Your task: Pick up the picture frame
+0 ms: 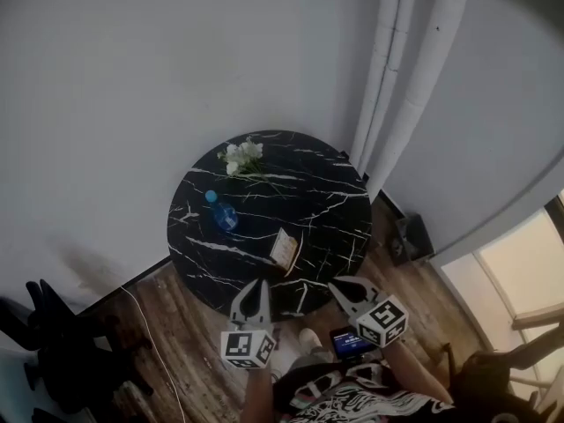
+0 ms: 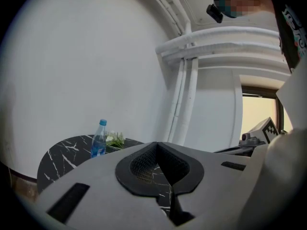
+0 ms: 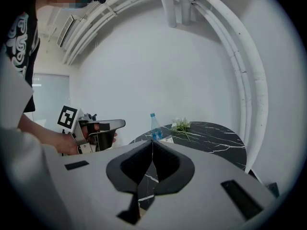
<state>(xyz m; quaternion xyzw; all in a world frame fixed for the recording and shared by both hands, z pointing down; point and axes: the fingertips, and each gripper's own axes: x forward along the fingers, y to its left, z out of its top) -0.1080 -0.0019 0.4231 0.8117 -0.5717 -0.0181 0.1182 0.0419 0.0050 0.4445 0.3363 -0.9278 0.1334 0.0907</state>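
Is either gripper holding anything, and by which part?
Nothing is held. The left gripper and right gripper are both shut and empty; the picture frame sits on the table, apart from both.

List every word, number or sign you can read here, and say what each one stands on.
No text can be read in any view.
bottle label: too blurred to read.
picture frame: too small to tell whether it bears any print.
left marker cube and right marker cube: black-and-white square codes, no letters.
shirt: patterned print, illegible.
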